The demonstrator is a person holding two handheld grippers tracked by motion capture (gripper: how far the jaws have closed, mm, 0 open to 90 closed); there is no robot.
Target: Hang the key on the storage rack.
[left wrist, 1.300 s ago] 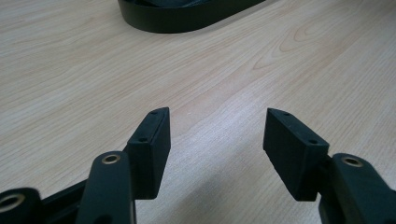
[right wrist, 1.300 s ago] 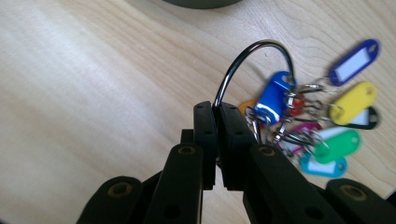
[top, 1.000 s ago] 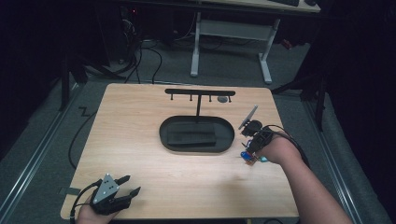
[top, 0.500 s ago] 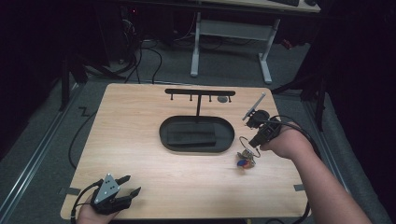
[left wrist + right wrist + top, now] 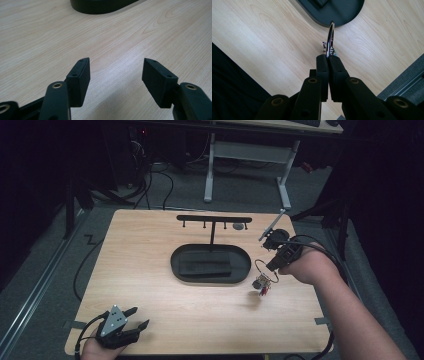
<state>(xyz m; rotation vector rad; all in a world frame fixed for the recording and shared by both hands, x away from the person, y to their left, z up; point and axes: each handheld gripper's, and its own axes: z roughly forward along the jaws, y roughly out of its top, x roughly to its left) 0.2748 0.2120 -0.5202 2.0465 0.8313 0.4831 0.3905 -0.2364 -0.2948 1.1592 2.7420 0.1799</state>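
My right gripper (image 5: 274, 266) is lifted above the table's right side and is shut on a thin metal key ring (image 5: 265, 270), from which small charms (image 5: 261, 285) dangle. In the right gripper view the ring (image 5: 330, 37) stands edge-on out of the closed jaws (image 5: 328, 58). A black oval tray base (image 5: 210, 263) with a T-shaped hook stand (image 5: 214, 219) sits mid-table, left of the ring. My left gripper (image 5: 134, 317) rests open at the front left edge; its pads (image 5: 79, 78) have bare wood between them.
The wooden table (image 5: 150, 245) has its right edge close under my right forearm. A small round object (image 5: 239, 226) hangs by the stand's bar. Desk legs (image 5: 284, 185) and cables lie on the floor behind.
My right gripper has lifted the key ring off the table and moved it up and slightly right, so the charms now hang free. The left gripper has stayed put.
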